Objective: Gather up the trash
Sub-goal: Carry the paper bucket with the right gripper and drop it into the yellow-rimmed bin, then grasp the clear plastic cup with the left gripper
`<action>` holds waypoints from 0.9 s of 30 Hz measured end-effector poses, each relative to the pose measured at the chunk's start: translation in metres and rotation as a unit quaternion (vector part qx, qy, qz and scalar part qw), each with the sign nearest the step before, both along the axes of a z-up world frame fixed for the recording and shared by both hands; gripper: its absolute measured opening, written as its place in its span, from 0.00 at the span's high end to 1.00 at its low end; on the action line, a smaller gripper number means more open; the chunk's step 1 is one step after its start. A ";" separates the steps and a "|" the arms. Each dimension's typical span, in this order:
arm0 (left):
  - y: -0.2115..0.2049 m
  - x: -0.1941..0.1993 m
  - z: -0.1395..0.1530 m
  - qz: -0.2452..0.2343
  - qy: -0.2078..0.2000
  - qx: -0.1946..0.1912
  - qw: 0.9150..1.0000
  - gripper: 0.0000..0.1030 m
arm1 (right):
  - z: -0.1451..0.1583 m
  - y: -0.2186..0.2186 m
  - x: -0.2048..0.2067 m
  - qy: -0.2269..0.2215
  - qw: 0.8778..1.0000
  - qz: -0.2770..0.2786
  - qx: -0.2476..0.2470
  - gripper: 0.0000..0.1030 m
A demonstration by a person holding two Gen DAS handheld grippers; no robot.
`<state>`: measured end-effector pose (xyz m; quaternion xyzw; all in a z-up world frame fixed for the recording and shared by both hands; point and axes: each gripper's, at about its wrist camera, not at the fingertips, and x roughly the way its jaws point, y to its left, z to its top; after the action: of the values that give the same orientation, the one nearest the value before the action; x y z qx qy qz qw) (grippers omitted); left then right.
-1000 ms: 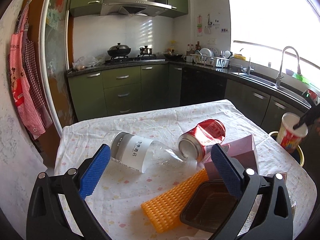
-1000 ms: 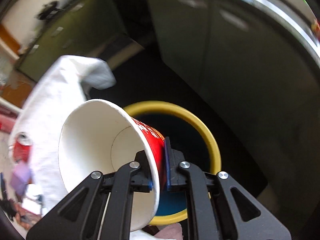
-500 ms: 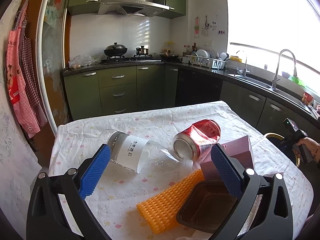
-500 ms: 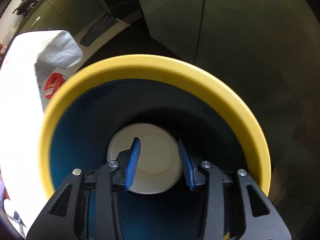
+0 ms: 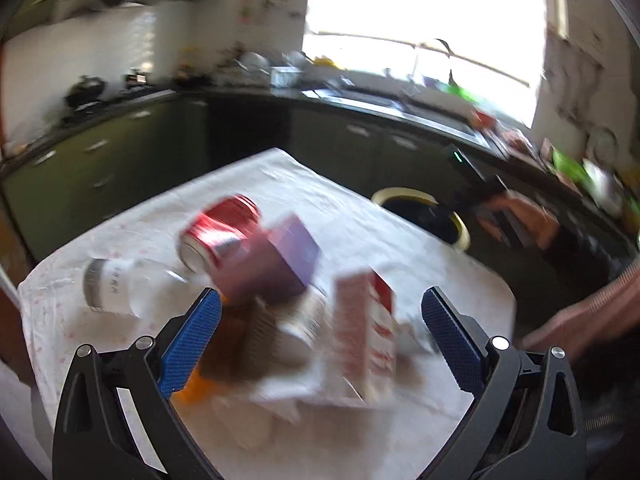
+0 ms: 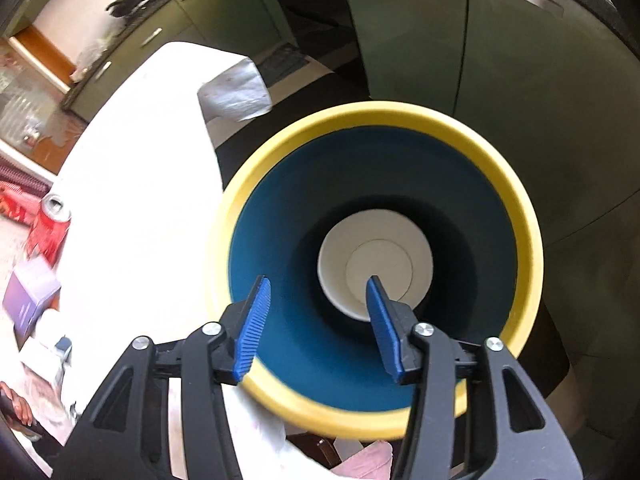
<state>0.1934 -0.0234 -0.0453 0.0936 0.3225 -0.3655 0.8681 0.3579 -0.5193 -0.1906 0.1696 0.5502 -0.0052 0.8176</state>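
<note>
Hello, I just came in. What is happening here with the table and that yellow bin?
A person is clearing trash from a table with a gripper in each hand. The right gripper is open above the yellow-rimmed bin, and a paper cup already lies at the bottom. The left gripper is open over the table, where a red can, a clear bottle, a purple box and a red-and-white carton are not yet collected. The left view is blurred.
</note>
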 end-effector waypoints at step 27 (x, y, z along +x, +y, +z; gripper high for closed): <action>-0.004 -0.045 -0.071 -0.009 0.108 0.135 0.985 0.38 | 0.032 0.006 -0.090 -0.027 0.998 0.037 0.038 0.44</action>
<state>0.1482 -0.0273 -0.1168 0.1728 0.4599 -0.3344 0.8043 0.2682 -0.5135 -0.1585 0.1802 0.5340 0.0502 0.8246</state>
